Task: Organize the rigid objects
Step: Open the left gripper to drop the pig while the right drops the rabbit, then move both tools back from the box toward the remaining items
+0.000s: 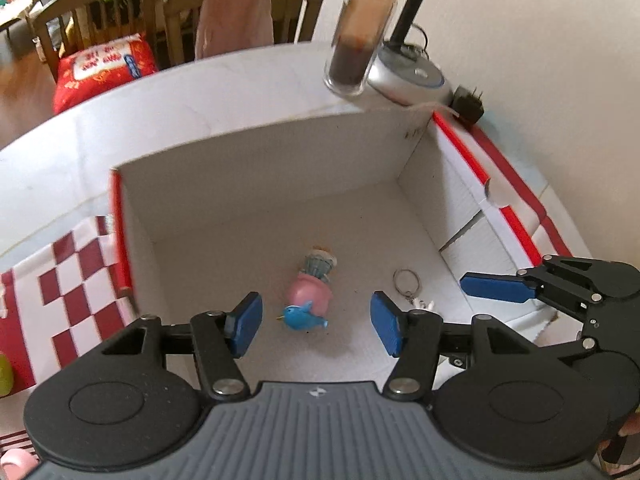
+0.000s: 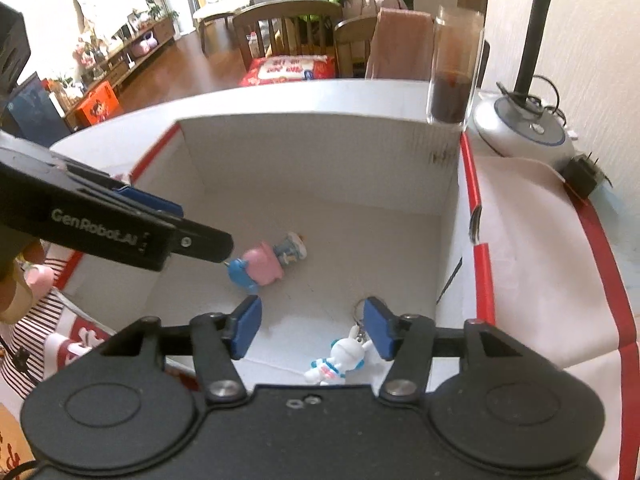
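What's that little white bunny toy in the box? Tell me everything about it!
The white bunny keychain is a small figure that looks like glossy plastic, with long ears and blue and pink marks on its body. A short chain joins its head to a metal ring. It lies on its side on the floor of the white cardboard box, near the front right corner, just below the open right tongs. Nothing grips it; the pink figurine lies apart.

pink-blue figurine (image 1: 310, 300) lying in box (image 1: 256, 184); white rabbit keychain (image 2: 340, 356) near right wall
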Available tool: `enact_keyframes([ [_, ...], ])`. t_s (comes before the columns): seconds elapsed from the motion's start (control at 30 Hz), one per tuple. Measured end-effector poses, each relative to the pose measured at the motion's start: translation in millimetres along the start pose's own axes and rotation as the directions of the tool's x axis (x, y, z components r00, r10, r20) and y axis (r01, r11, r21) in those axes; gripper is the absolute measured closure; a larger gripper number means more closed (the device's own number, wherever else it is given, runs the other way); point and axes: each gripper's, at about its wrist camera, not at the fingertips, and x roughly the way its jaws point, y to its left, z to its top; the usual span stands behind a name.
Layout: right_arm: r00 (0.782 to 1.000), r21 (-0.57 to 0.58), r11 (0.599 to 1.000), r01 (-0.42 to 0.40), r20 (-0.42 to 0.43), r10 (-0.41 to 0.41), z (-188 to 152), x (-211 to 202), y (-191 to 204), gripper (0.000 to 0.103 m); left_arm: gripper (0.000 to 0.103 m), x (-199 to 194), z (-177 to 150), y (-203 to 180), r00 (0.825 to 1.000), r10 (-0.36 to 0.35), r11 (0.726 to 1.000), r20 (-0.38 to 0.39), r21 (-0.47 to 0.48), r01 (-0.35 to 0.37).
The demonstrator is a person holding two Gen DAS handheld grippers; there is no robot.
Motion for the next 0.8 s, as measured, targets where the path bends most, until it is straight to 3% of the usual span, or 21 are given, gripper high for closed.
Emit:
enact_keyframes([
  [0.17,0.998,-0.017,1.000,-0.020,0.064,0.021,2,-27,13,0.028,0.044,-35,-11,4,0.997,0.019,1.000,0.069,0.012,-0.020],
  [0.27,0.995,-0.031,0.999,-0.033,0.095,0.036,3,-41,24,0.024,0.043,-59,-20,7,0.993,0.034,0.999,0.114,0.009,-0.036],
  [0.37,0.990,-0.055,0.997,-0.046,0.129,0.052,2,-54,39,0.018,0.036,-84,-31,11,0.986,0.041,0.999,0.164,0.016,-0.045],
  [0.63,0.972,-0.095,0.991,-0.099,0.203,0.116,-4,-84,78,0.006,0.035,-149,-66,40,0.965,0.086,0.996,0.246,-0.014,-0.085],
  [0.73,0.963,-0.113,0.986,-0.121,0.229,0.145,-6,-91,95,0.003,0.034,-173,-83,57,0.949,0.137,0.991,0.283,-0.049,-0.128],
  [0.8,0.956,-0.121,0.983,-0.141,0.242,0.167,-8,-95,108,0.002,0.024,-190,-95,69,0.936,0.168,0.985,0.309,-0.074,-0.153],
])
